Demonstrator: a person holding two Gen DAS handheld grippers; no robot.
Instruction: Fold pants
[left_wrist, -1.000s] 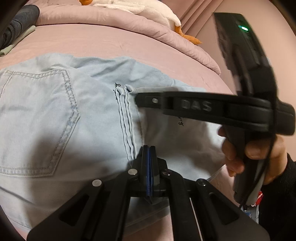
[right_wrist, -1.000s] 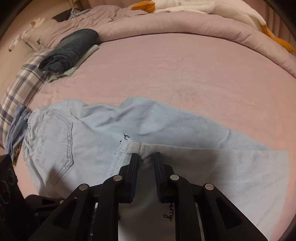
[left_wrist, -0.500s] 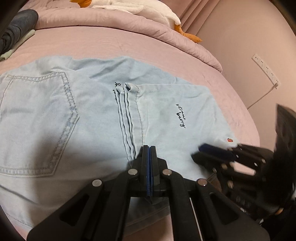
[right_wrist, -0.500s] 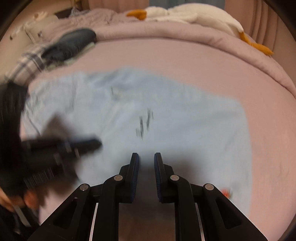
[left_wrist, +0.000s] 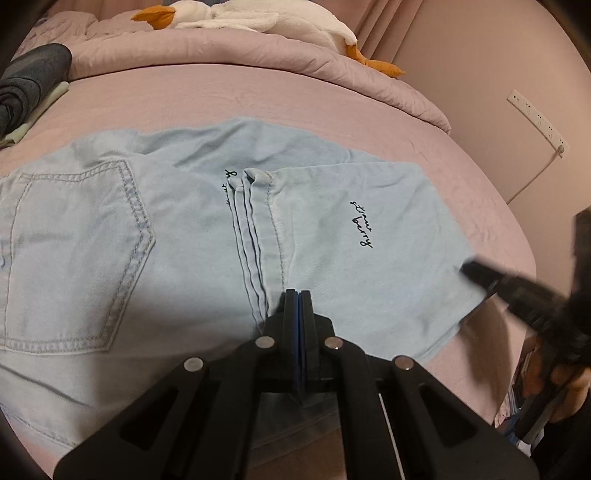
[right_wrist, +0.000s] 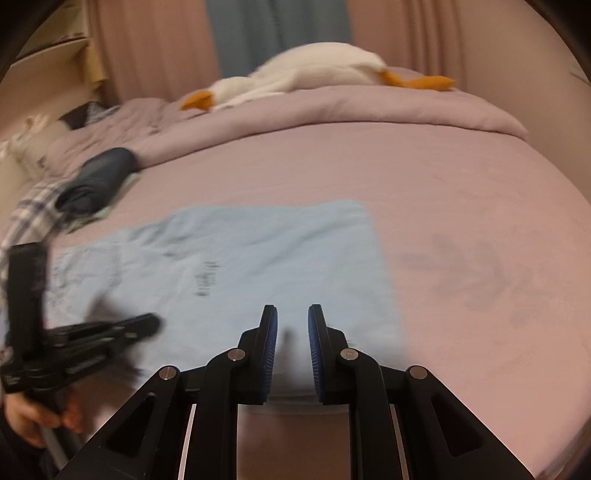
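**Right tongs poised at the folded end of the pants**

The light blue pants (left_wrist: 207, 236) lie flat on the pink bed (left_wrist: 207, 99), already folded over once: the leg ends are laid back across the seat, their hems stacked near the middle beside the back pocket. The bundle's long axis runs left to right across the near side of the bed, waistband end to the left, folded end to the right.

The left tongs (left_wrist: 298, 306) are pressed together with nothing clamped, their tip over the cloth just beside the stacked hems, near the middle of the near edge.

The right tongs (right_wrist: 292, 332) stand slightly apart and empty, at the near right corner of the bundle, where the fold edge meets the bed. In the left view they show blurred at that corner.

The right hand is therefore the nearer one to the folded end. The next fold probably brings that end leftward along the long axis, toward the pocket.
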